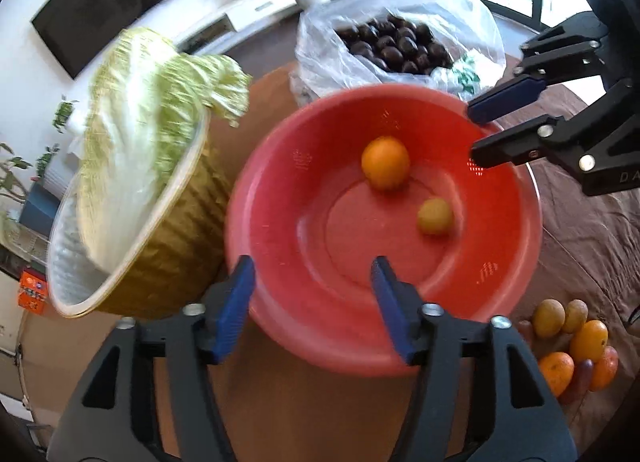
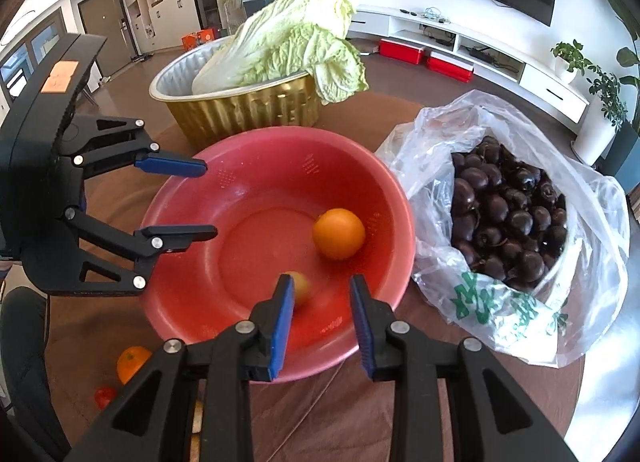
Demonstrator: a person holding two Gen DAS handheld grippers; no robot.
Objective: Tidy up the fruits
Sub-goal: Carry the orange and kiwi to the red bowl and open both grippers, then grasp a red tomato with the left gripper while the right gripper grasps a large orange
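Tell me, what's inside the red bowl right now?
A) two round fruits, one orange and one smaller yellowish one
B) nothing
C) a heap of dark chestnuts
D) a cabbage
A: an orange and a smaller yellowish fruit lie loose on the floor of the red bowl.

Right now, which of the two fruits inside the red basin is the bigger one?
The bright orange, lying up the slope of the red basin toward the chestnut bag. The other, a duller yellowish fruit, is clearly smaller and sits nearer the basin's floor.
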